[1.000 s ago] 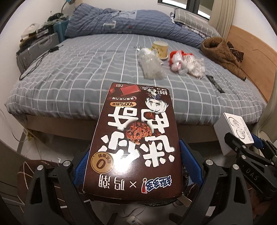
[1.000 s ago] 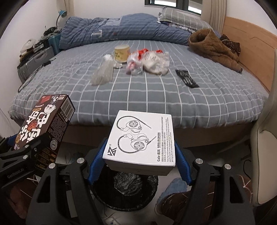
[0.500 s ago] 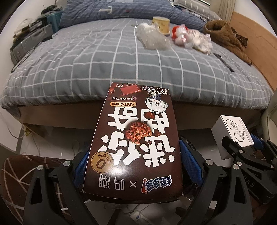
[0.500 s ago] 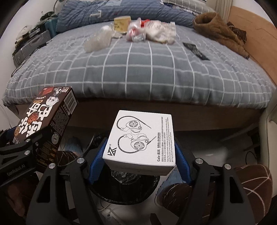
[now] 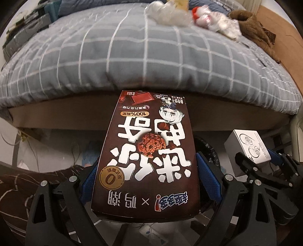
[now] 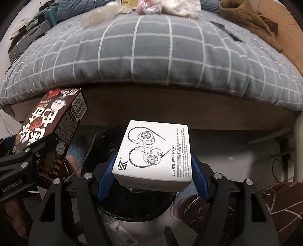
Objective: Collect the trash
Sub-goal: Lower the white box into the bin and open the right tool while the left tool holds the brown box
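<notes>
My left gripper (image 5: 145,176) is shut on a brown cookie box (image 5: 149,149), its blue pads pressing the box's two sides. In the right wrist view that same cookie box (image 6: 55,136) hangs at the left. My right gripper (image 6: 153,174) is shut on a white earphone box (image 6: 155,151), which also shows at the right of the left wrist view, white earphone box (image 5: 248,147). Directly under the white box sits a round bin lined with a black bag (image 6: 132,204). Both boxes hover low, in front of the bed's edge.
The bed with a grey checked cover (image 6: 151,56) fills the upper half. On it lie clear plastic wrappers (image 6: 98,15), a red and white bag (image 5: 214,20), a brown jacket (image 6: 246,20) and a black remote (image 6: 227,32). A person's patterned trouser legs (image 6: 255,204) flank the bin.
Both grippers have sunk with their boxes and tipped further down. The bed top has slid up out of view, and the bin and floor now fill more of the picture.
</notes>
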A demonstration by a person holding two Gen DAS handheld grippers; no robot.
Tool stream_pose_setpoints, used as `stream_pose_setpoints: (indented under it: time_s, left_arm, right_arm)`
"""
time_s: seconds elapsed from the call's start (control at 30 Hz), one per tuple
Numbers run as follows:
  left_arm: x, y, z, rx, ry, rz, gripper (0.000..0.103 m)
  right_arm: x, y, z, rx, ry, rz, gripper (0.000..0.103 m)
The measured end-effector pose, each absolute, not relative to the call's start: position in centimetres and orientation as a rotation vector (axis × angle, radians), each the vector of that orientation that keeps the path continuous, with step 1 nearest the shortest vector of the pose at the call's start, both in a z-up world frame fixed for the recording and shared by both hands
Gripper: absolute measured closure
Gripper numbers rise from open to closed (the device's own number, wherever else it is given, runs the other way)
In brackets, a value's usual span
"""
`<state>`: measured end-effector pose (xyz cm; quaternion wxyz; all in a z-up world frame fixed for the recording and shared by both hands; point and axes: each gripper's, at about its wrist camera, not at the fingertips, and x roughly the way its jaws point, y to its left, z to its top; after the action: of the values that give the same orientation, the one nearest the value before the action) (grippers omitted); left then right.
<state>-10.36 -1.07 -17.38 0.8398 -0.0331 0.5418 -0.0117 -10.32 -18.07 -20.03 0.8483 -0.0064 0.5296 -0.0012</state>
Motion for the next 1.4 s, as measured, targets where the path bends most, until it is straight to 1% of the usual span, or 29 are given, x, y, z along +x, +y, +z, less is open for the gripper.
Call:
stream_pose_setpoints:
  time_s: [0.3, 0.47, 0.5, 0.53, 0.6, 0.67, 0.83, 1.17, 1.4]
  left_arm:
    - [-10.5, 1.8, -20.3, -0.116, 1.231, 0.04, 0.014]
    - [-10.3, 1.1, -20.6, -0.11, 1.236, 0.027, 0.014]
    - [-10.4, 0.9, -20.9, -0.106, 1.237, 0.024, 0.014]
    - [-10.4, 0.6, -21.0, -0.102, 1.238, 0.022, 0.014]
    - [-10.2, 0.5, -21.3, -0.106, 1.241, 0.022, 0.014]
    - [-9.9, -0.1, -21.5, -0.098, 1.243, 0.017, 0.014]
    - [-9.2, -0.9, -22.1, -0.074, 1.25, -0.018, 0.014]
    - [-8.5, -6.3, -22.5, -0.021, 1.271, -0.097, 0.014]
    - [-8.7, -6.4, -22.7, 0.024, 1.274, -0.123, 0.013]
  right_arm:
    - [-9.7, -15.1, -22.1, -0.037, 1.169, 0.069, 0.034]
    - [-9.6, -15.1, -22.1, -0.028, 1.172, 0.076, 0.032]
    - [-9.6, -15.2, -22.0, -0.026, 1.164, 0.072, 0.025]
    - [-9.6, -15.5, -21.8, -0.032, 1.151, 0.052, 0.023]
    - [-9.4, -16.1, -21.3, -0.013, 1.129, 0.037, 0.012]
    - [-9.4, -16.6, -21.0, -0.017, 1.114, 0.024, 0.008]
    - [-9.1, -18.7, -20.2, -0.05, 1.086, -0.038, 0.008]
    - [-10.6, -23.7, -19.8, -0.032, 1.088, -0.154, 0.008]
    - [-11.2, -27.6, -19.7, 0.034, 1.1, -0.213, 0.008]
